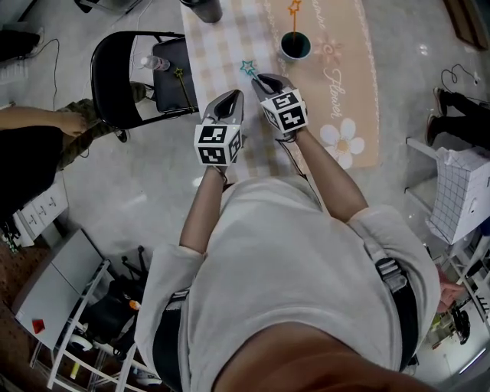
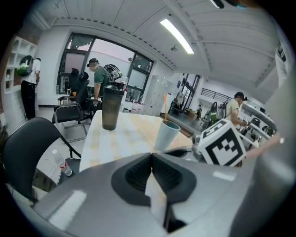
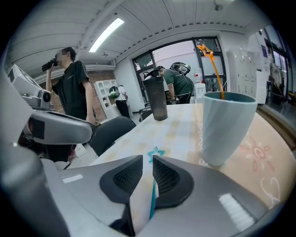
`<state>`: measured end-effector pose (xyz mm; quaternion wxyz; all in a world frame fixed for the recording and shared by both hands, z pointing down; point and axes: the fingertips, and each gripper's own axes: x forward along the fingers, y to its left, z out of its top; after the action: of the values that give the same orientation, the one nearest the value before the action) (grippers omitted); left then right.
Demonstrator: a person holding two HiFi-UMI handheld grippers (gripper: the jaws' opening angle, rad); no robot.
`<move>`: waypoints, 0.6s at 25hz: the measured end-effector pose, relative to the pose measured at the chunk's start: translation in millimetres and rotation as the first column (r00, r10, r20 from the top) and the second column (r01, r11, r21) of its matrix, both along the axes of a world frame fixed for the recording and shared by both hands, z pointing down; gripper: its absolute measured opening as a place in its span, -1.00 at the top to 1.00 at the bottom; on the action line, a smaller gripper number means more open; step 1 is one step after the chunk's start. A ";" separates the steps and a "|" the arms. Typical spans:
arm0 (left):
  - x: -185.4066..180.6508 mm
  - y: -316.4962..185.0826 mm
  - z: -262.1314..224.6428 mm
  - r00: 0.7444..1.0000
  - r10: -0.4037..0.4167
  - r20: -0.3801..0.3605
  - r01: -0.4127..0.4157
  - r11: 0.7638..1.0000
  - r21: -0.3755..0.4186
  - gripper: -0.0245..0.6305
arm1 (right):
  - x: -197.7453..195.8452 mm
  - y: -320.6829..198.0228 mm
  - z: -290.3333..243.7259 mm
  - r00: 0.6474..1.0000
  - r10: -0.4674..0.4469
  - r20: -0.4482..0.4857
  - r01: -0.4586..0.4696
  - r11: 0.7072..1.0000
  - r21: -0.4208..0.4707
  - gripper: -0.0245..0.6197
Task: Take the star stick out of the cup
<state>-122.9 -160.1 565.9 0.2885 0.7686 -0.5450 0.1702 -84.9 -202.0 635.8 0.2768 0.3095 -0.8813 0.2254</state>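
A teal star stick (image 3: 152, 185) lies between the jaws of my right gripper (image 3: 148, 172), along the right-hand pad, its star (image 3: 156, 152) poking out past the tips. The jaws stand a little apart, wider than the stick, so the pads do not squeeze it. In the head view the teal star (image 1: 247, 67) shows just beyond that gripper (image 1: 266, 81), over the checked tablecloth. The pale blue cup (image 3: 226, 127) stands upright to the right with an orange star stick (image 3: 213, 65) in it. My left gripper (image 1: 227, 103) hangs beside the right one, shut and empty (image 2: 151, 169).
A dark tumbler (image 1: 203, 9) stands at the table's far end. A black chair (image 1: 122, 76) left of the table carries a water bottle (image 1: 155, 63) and another star stick (image 1: 184, 86). A person (image 3: 74, 92) stands nearby; a beige flower mat (image 1: 344, 115) lies under the cup (image 1: 295, 44).
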 end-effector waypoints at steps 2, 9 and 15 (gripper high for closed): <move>0.2 -9.0 -5.9 1.000 0.013 0.014 -0.013 1.000 0.002 0.92 | 2.6 -1.7 -1.2 1.000 0.016 0.019 -0.015 1.000 -0.004 0.65; 25.2 -63.5 -43.1 0.996 0.092 0.015 -0.093 0.993 0.074 0.92 | 33.7 -7.6 -30.3 0.989 0.100 0.107 -0.105 0.994 0.041 0.92; 64.9 -110.7 -71.0 0.984 0.173 0.036 -0.176 0.976 0.128 0.92 | 74.0 8.3 -59.4 0.981 0.114 0.158 -0.124 0.991 0.058 0.93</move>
<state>-58.0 -270.8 494.9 0.2147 0.8285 -0.4890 0.1683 -10.9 -193.7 576.4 0.1831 0.3525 -0.8872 0.2346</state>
